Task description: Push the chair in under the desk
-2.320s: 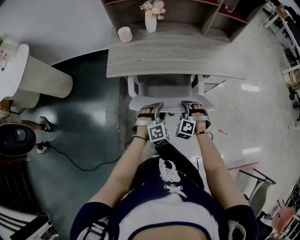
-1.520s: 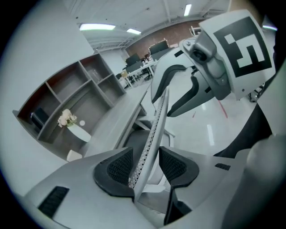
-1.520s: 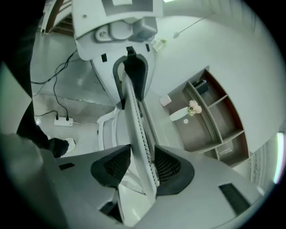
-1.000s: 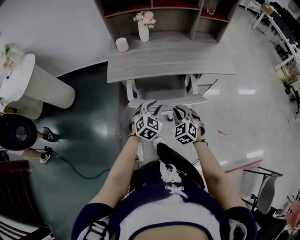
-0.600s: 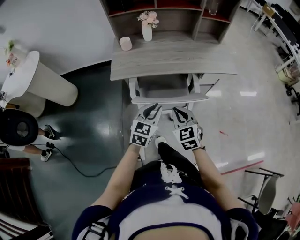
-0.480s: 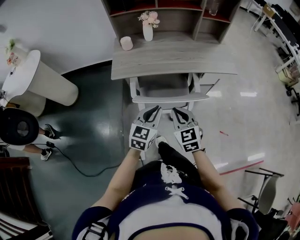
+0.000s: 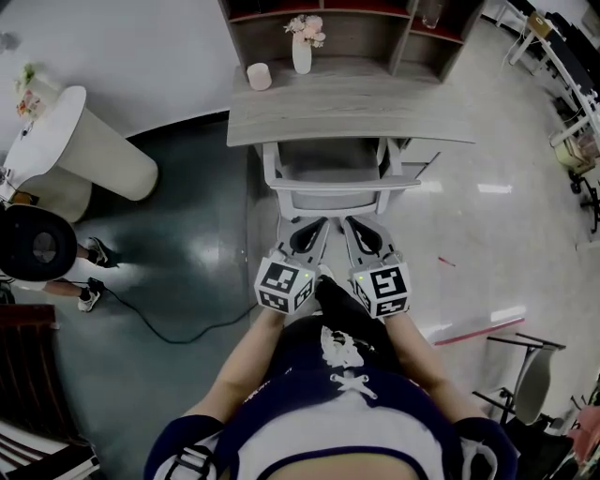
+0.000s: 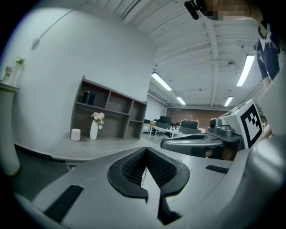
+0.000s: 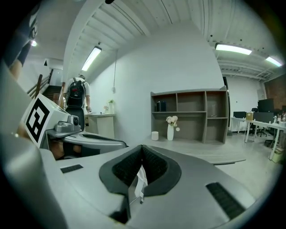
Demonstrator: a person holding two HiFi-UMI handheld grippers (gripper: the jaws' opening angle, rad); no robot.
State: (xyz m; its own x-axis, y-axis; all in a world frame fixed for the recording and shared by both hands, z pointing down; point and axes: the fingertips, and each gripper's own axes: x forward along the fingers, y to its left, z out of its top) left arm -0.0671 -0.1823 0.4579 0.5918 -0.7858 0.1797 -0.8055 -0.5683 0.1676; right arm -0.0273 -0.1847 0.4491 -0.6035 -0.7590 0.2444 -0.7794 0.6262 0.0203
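Your left gripper (image 7: 314,228) and right gripper (image 7: 353,228) hang side by side out from the desk (image 7: 347,108), clear of everything. Both have their jaws pressed together and hold nothing. The left jaws have just been closing, and a thin white sliver at each seam is too small to identify. The chair (image 7: 328,180) lies straight ahead between you and the desk. Its seat is mostly under the desktop, and its back rail runs parallel to the desk's near edge, about level with it. The 2 grippers look equally near the rail, 1 per half, so any remaining push goes square toward the desk. At the desk's far side, a vase (image 7: 301,53) holds flowers (image 7: 306,25). The small white cup (image 7: 258,76) beside it hides its contents.
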